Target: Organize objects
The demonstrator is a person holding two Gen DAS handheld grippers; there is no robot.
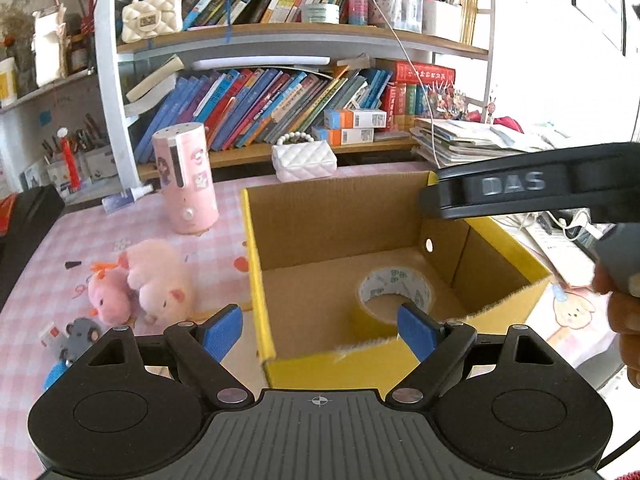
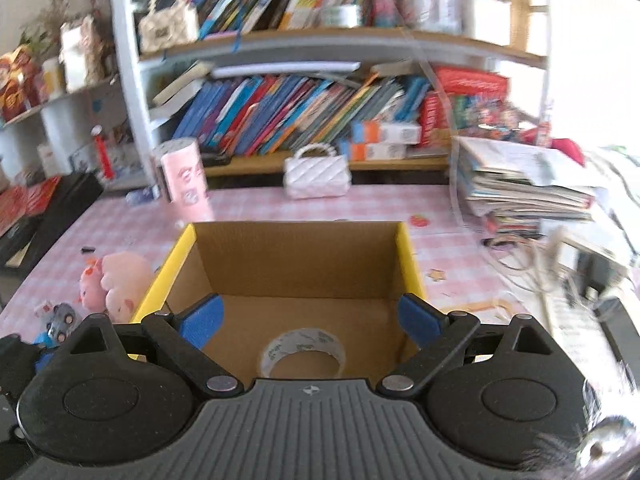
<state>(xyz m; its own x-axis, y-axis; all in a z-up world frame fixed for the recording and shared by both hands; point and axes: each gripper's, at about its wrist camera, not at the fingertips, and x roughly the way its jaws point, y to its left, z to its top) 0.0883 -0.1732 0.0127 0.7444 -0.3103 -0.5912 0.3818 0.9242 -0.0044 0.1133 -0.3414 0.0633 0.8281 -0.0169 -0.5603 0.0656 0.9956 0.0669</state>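
Note:
A yellow cardboard box (image 1: 256, 256) stands open on the pink checked table; it also shows in the right wrist view (image 2: 412, 256). A roll of clear tape (image 1: 394, 286) lies on its floor, also in the right wrist view (image 2: 304, 350). My left gripper (image 1: 320, 330) is open and empty over the box's near left corner. My right gripper (image 2: 310, 322) is open and empty above the box, over the tape; its body shows in the left wrist view (image 1: 532, 184). Two pink plush pigs (image 1: 144, 284) and a small grey plush mouse (image 1: 80, 338) lie left of the box.
A pink cylinder bottle (image 1: 186, 180) and a white quilted purse (image 1: 304, 158) stand behind the box. Bookshelves (image 1: 280, 92) fill the back. A stack of papers (image 2: 520, 188) and cables (image 2: 528, 256) lie at the right. A black case (image 1: 20, 232) sits at the left edge.

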